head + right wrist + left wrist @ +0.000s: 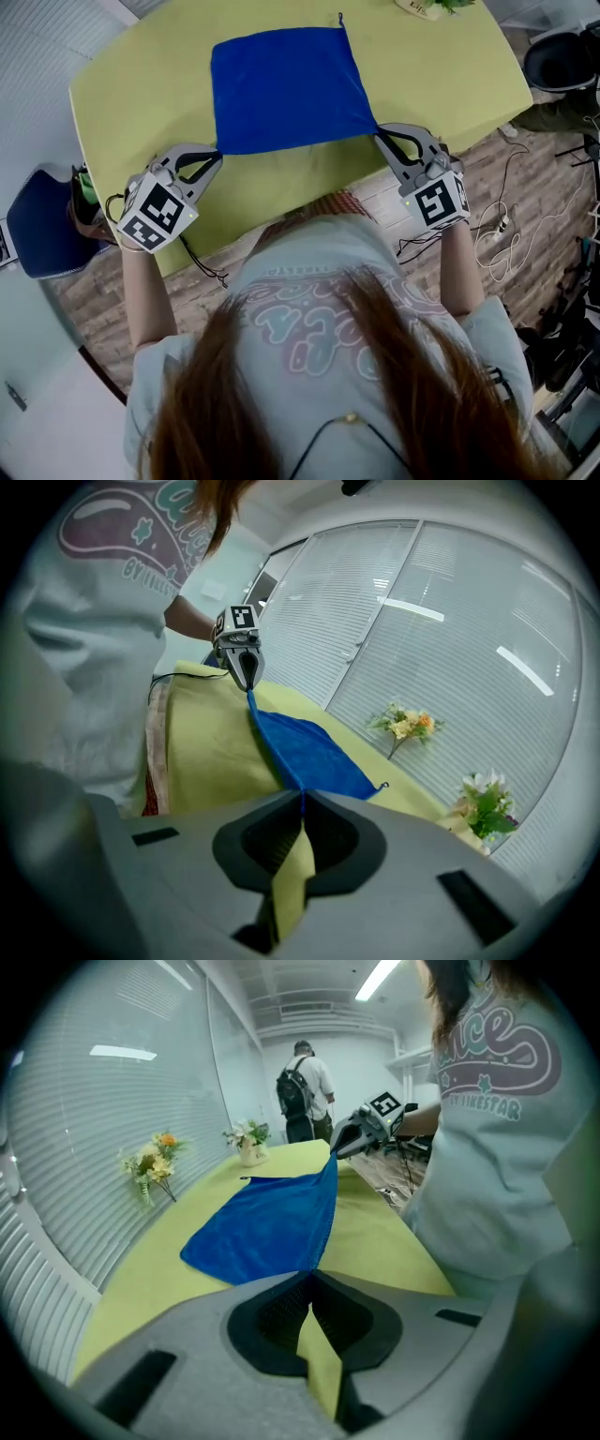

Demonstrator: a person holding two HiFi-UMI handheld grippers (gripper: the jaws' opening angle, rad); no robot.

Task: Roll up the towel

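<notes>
Towel (286,89), blue, near-square, spread on the yellow-green table (131,94). It is slightly wider than deep, with the wider run lying left to right across the person's front and the hanging loop (339,17) at the far right corner pointing away. The near edge is drawn straight between the two tools. Left gripper (217,156): jaws closed tight on the near left corner. Right gripper (379,131): jaws closed tight on the near right corner. Only the head view gives the towel's whole outline. Only the gripper views show the fabric pinched at each pair of tips, the near edge raised as a ridge, the vase of flowers (248,1140) at the table's far end, and the flower bunch (150,1164) against the blinds (112,1101). The left gripper view adds a person with a backpack (305,1087) beyond the table.
</notes>
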